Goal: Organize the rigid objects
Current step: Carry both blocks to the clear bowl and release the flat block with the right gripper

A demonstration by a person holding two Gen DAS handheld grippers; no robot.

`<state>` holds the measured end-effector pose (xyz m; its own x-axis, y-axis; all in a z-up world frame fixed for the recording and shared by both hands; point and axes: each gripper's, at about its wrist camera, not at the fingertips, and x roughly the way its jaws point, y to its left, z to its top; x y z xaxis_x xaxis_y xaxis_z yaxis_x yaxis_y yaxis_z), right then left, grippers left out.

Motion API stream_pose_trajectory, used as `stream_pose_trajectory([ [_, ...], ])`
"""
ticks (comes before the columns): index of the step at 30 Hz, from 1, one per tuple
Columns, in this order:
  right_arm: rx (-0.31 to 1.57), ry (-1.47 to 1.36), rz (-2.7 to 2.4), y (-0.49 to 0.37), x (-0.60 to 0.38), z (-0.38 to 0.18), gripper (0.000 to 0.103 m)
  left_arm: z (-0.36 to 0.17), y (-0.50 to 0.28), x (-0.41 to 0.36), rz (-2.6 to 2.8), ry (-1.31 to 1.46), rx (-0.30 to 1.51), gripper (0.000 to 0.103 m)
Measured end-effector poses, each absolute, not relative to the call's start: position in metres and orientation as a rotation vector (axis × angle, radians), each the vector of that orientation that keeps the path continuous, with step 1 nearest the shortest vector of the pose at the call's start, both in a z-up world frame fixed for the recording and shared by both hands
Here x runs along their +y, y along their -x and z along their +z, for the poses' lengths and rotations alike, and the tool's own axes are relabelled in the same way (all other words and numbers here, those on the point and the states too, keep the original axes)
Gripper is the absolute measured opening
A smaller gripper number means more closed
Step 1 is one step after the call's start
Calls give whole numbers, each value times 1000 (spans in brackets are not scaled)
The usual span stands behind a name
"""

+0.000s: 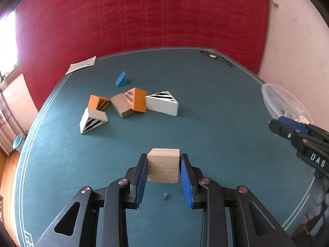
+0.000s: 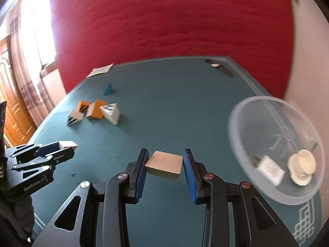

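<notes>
Left gripper is clamped on a plain wooden cube; right gripper likewise grips a flatter wooden slab. Both blocks are carried clear of the green felt table. Just right of the right gripper stands a clear plastic bowl, already holding a few pale pieces. Far ahead and left, painted wedges, striped, orange and blue, lie scattered, unsorted. Judgement: partly done; most remains.

On the table: seven blocks, two of them held; one bowl; one paper.
</notes>
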<state>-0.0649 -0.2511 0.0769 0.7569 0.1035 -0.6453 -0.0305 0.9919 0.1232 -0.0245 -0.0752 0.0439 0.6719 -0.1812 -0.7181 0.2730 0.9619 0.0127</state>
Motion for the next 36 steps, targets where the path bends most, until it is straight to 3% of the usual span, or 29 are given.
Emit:
stream_pose_trajectory([
  [20,647,-230,-275,106,-387,84,36,55,29,-136,-352,-173,765,32],
  [36,635,-271,-342,109,-407,75,39,67,25,-189,-450,-240,722,32],
])
